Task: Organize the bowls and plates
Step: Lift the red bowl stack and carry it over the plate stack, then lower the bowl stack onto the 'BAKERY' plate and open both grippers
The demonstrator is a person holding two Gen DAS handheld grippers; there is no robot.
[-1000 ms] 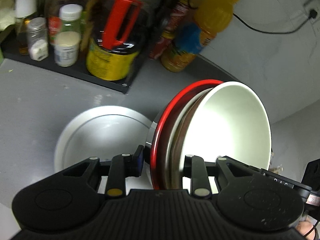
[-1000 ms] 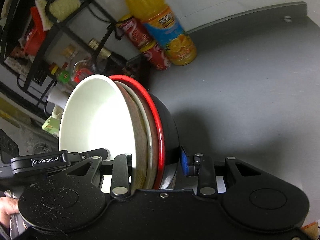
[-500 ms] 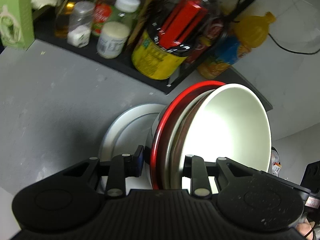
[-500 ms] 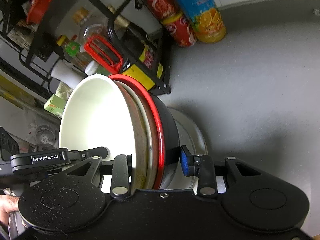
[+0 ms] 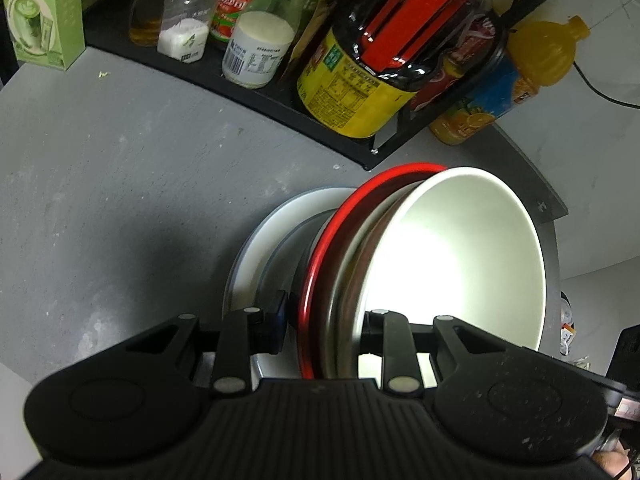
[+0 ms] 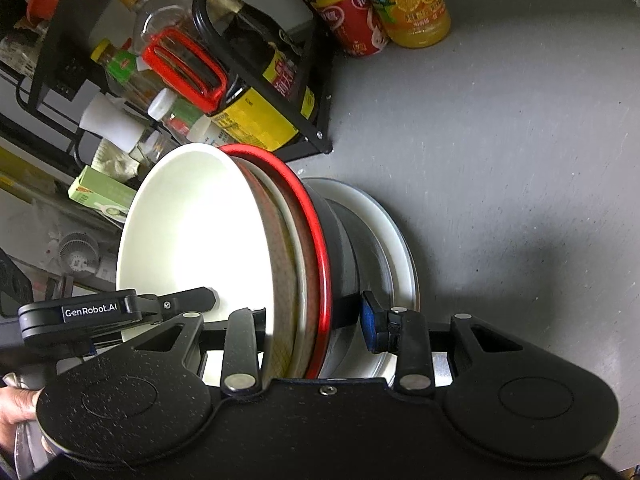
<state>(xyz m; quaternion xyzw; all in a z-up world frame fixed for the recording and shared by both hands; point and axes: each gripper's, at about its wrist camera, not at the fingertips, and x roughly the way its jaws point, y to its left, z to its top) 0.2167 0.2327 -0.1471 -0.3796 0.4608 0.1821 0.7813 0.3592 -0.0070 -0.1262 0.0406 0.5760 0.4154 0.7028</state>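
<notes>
A nested stack of bowls hangs between both grippers: a white bowl (image 5: 452, 256) innermost, brown and cream rims around it, and a black bowl with a red rim (image 5: 320, 256) outermost. My left gripper (image 5: 324, 320) is shut on one side of the stack's rims. On the opposite side my right gripper (image 6: 316, 324) is shut on the white bowl (image 6: 192, 232) and the red rim (image 6: 316, 224). Directly under the stack a white plate (image 5: 256, 256) (image 6: 396, 240) lies on the grey counter. I cannot tell whether the black bowl's base touches it.
A black rack (image 5: 256, 100) of jars and bottles stands just beyond the plate, a yellow-labelled jug (image 5: 352, 96) nearest. An orange juice bottle (image 6: 412, 4) and red cans (image 6: 352, 20) stand beside it. A green box (image 5: 44, 20) is at far left. A hand (image 6: 20, 408) holds the left gripper.
Both grippers have carried the bowl stack toward the rack and over the white plate, which now lies under the stack instead of off to its side. Both grips are unchanged.
</notes>
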